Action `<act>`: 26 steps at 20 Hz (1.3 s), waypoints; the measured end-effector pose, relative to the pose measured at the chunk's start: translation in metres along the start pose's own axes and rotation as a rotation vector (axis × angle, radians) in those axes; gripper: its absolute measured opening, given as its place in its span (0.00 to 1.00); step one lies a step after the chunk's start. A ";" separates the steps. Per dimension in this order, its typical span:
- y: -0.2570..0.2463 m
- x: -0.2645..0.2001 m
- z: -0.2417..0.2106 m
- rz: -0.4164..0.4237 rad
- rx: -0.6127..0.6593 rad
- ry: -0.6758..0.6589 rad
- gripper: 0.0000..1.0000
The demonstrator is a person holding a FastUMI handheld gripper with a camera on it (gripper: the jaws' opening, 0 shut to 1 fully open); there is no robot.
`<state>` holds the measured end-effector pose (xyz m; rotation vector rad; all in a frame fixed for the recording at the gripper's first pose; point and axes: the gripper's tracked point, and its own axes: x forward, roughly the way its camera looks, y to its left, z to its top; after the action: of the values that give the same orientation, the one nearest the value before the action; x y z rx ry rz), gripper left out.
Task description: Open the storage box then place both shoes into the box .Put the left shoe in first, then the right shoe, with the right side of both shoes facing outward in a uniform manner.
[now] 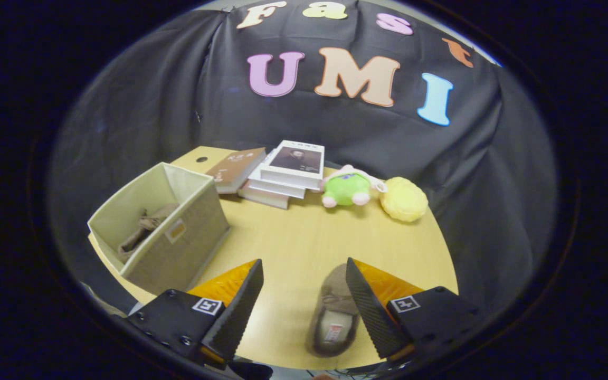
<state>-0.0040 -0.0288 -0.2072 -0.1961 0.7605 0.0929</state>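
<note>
— What does my gripper [304, 295] look like from there?
— I see two wedge-shaped fingers [240, 311] with ribbed inner faces, blocky mounts behind them, small screws, and a square marker tag [207, 305] on each mount.

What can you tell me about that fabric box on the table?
The box is a beige, cloth-covered cube with a paler lining and a small label tag on one side. It stands upright and open-topped on the table, beside the books. One brown shoe already lies inside. The gripper is open and apart from it, with another shoe between its fingers.
</note>
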 end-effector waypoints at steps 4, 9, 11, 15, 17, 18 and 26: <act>-0.037 0.010 -0.033 -0.029 0.001 0.042 1.00; -0.068 0.025 -0.076 -0.040 0.012 0.119 1.00; -0.074 0.031 -0.091 -0.038 0.016 0.148 1.00; -0.082 0.040 -0.127 -0.024 0.011 0.223 1.00; -0.082 0.048 -0.142 -0.023 0.017 0.259 0.99; -0.083 0.053 -0.147 -0.023 0.025 0.271 0.97; -0.070 0.062 -0.161 0.046 0.125 0.356 0.45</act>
<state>-0.0571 -0.1305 -0.3546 -0.0763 1.1227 0.0541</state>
